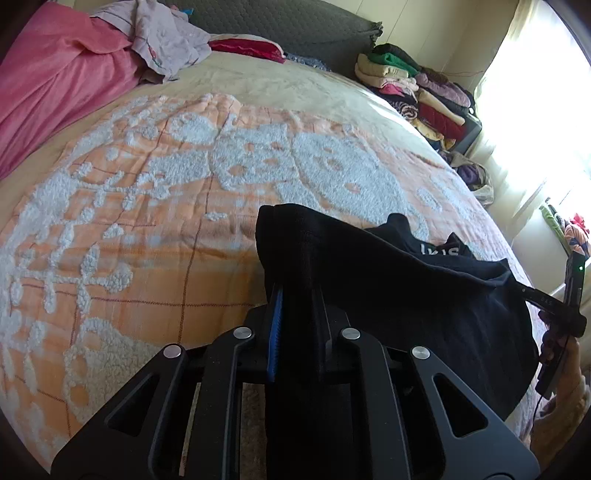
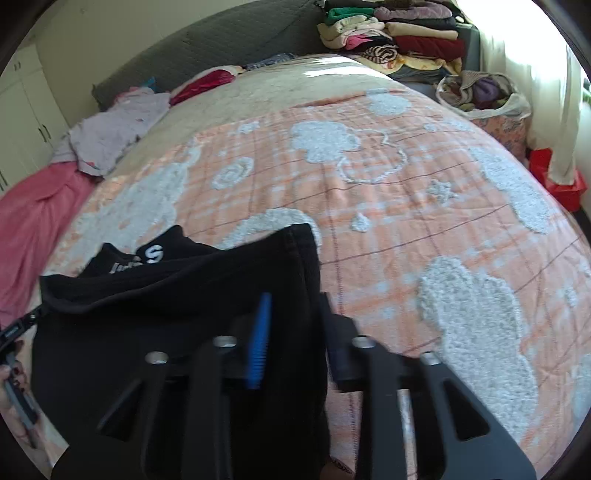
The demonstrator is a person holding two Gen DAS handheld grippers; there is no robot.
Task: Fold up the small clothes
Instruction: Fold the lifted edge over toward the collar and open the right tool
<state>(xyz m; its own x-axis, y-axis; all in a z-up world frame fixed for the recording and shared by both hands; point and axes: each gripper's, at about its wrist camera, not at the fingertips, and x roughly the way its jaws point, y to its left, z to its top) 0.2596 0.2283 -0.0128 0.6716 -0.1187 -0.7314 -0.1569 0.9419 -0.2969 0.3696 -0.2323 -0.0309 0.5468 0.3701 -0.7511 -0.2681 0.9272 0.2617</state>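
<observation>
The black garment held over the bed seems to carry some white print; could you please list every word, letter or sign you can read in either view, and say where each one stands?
"S": a single white letter on the black garment, near its upper edge, right wrist view.
White letters beside that "S": too small and creased to read.
White letters on the same garment in the left wrist view: partly folded under, not legible.
Nothing else carries readable text.

Home bedroom: bed (image 1: pixel 184 229) under orange patterned blanket, grey headboard (image 1: pixel 280 26), stacked folded clothes (image 1: pixel 413 88), curtained window (image 1: pixel 539 110).
</observation>
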